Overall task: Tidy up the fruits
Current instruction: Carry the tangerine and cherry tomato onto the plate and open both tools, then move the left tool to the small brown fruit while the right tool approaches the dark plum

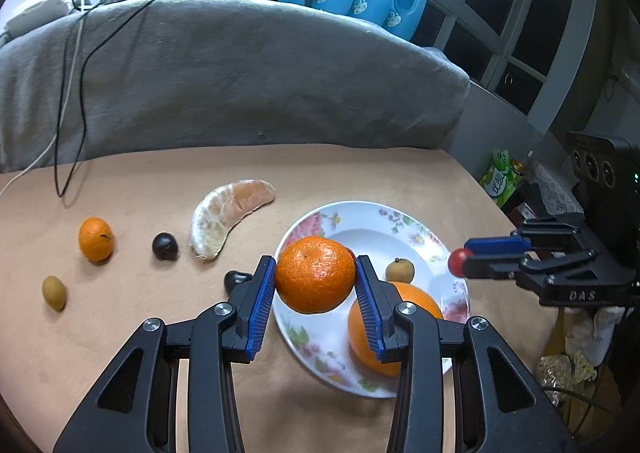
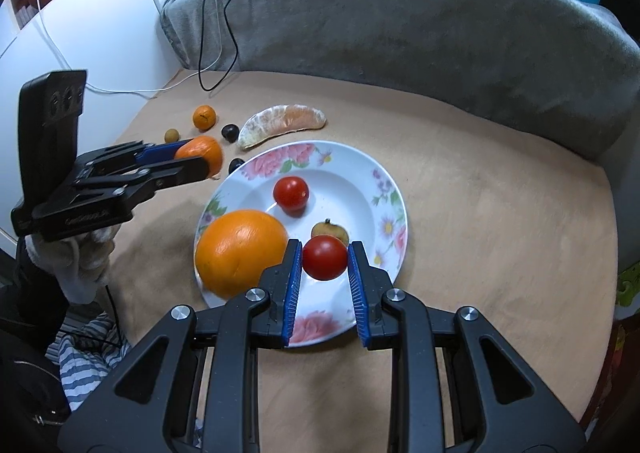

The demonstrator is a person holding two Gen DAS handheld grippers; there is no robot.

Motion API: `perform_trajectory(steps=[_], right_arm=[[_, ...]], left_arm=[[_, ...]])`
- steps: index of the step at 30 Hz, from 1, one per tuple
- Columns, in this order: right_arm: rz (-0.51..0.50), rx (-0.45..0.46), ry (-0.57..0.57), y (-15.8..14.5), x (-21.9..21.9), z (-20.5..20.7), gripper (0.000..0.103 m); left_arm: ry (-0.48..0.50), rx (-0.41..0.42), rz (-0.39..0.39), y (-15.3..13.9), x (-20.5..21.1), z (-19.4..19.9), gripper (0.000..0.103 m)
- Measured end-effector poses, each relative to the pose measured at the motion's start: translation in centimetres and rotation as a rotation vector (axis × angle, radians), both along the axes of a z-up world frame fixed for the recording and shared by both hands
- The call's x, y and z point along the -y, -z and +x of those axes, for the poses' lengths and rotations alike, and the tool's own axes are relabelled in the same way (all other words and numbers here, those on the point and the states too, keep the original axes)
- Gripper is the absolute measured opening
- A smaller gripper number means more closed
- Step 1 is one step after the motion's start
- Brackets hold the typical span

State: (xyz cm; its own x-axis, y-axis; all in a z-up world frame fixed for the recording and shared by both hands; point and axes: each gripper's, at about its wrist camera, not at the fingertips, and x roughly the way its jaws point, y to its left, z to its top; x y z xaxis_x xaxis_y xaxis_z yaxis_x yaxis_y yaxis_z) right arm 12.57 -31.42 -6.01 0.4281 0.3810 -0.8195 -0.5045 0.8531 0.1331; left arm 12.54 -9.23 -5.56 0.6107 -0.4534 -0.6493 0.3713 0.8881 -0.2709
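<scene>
Left claw [image 1: 315,280] clenched on mandarin [image 1: 315,273], over plate [image 1: 420,231] rim | right claw [image 2: 325,259] gripping tomato [image 2: 325,257] above plate | lower into bare spots clear of orange [image 2: 240,251], release gently against rolling.

Black claw [image 1: 315,285] frames, ribbed blue pads [image 2: 292,289], silver screws, white-gloved hand [image 2: 80,265].

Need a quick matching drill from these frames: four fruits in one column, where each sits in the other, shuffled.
Things:
1. medium orange mandarin
2. small red cherry tomato
3. large round orange
4. peeled pale citrus segment

Places:
A. lying on the tan table
B. between the right gripper fingers
C. resting on the floral white plate
D. between the left gripper fingers

Pairs: 1-D, 2-B, 3-C, 4-A
</scene>
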Motion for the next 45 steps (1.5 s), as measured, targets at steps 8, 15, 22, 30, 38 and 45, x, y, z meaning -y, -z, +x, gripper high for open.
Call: perform_trajectory(steps=[8,15,22,30,38,45], right_arm=[[0.019,-0.008,-0.009,0.3,0.0,-0.7,0.024],[0.027,-0.011,-0.015,0.4,-0.1,-0.6,0.025],[0.025,-0.011,-0.003,0.6,-0.1,-0.4,0.027],[0.006,0.036,0.006,0.0,-0.2,-0.6,0.066],[-0.01,0.052,0.013,0.0,-0.1,-0.8,0.081],[-0.026,0.063,0.003,-0.1,-0.7,-0.9,0.091]], left_arm=[[0.018,-0.006,0.013,0.0,1.1,0.3,0.039],[0.033,0.0,0.02,-0.3,1.7,0.4,0.039],[0.036,0.001,0.02,-0.4,1.8,0.4,0.043],[0.036,0.029,0.028,-1.1,2.1,0.1,0.058],[0.02,0.041,0.04,-1.4,2.2,0.0,0.075],[-0.032,0.017,0.039,-1.5,1.4,0.2,0.081]])
